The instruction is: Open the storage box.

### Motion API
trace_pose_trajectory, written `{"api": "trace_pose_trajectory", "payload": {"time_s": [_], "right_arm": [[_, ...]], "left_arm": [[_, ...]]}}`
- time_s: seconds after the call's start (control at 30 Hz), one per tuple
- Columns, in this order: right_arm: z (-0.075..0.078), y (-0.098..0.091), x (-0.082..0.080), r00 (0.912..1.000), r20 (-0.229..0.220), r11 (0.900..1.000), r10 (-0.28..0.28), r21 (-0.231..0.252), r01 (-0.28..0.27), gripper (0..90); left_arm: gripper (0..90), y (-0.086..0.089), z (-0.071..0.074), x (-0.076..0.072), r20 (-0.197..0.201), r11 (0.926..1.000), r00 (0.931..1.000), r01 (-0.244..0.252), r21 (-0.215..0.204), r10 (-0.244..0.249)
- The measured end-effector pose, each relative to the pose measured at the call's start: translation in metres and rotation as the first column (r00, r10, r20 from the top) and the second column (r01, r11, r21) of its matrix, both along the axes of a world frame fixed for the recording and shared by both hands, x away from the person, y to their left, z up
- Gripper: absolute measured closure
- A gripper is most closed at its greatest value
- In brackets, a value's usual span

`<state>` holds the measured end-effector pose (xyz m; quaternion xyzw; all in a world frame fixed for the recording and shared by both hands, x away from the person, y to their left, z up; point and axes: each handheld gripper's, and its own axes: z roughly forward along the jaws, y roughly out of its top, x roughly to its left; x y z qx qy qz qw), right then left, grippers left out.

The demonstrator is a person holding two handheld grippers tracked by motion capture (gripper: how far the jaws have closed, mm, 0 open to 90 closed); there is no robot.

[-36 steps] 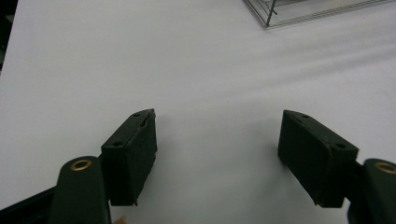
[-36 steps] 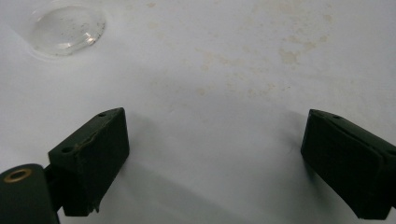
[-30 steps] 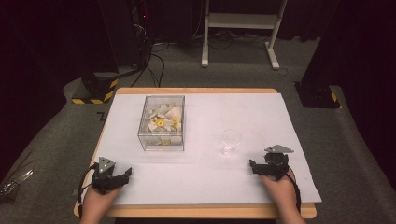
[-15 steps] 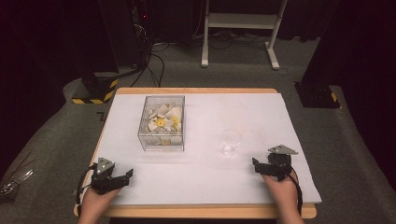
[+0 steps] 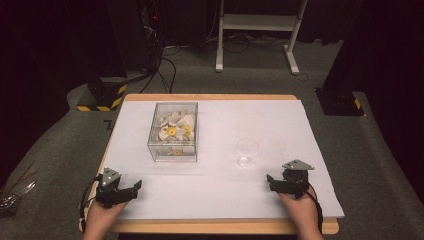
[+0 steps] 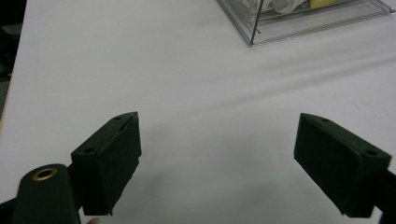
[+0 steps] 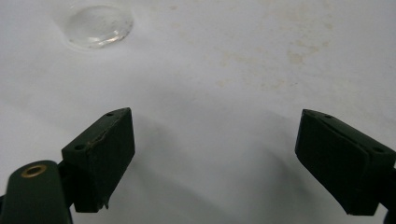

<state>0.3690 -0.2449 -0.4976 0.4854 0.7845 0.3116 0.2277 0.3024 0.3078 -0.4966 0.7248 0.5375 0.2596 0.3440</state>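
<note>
A clear plastic box (image 5: 173,132) holding white and yellow pieces stands on the white table sheet (image 5: 215,185), left of centre; its near corner (image 6: 261,35) appears in the left gripper view. A small clear glass (image 5: 247,152) stands upright to the right of the box, and its base (image 7: 97,25) shows at top left of the right gripper view. My left gripper (image 5: 134,187) rests near the front left edge, open and empty, with bare sheet between the fingers (image 6: 109,158). My right gripper (image 5: 271,182) sits near the front right, below the glass, open and empty too.
The wooden table edge (image 5: 220,227) runs along the front. Faint brownish stains (image 7: 289,56) mark the sheet ahead of the right gripper. Beyond the table lie grey carpet, cables, a white stand's legs (image 5: 255,30) and black equipment with yellow-black tape (image 5: 102,97).
Both hands have drawn slightly back toward the front edge of the table. The box and the glass have not moved.
</note>
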Motion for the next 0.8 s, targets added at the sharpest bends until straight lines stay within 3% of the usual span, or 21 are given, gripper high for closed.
{"api": "trace_pose_trajectory", "payload": {"time_s": [0.1, 0.33, 0.8], "right_arm": [[-0.002, 0.002, -0.001, 0.9999, -0.011, 0.9997, 0.011, -0.023, -0.012, 12.2], [-0.005, 0.0, 0.001, 0.9994, -0.035, 0.9998, -0.006, 0.016, 0.007, 11.8], [-0.007, 0.001, 0.0, 0.9998, -0.019, 0.9997, -0.012, 0.02, 0.012, 11.3]], "left_arm": [[15.8, -0.003, 0.002, 0.001, 0.008, 0.9999, 0.9999, 0.015, -0.002, -0.015], [15.7, -0.008, 0.003, 0.003, 0.02, 0.9991, 0.999, 0.041, -0.01, -0.041], [15.2, -0.02, 0.008, 0.007, 0.04, 0.9977, 0.997, 0.067, -0.01, -0.067]]}}
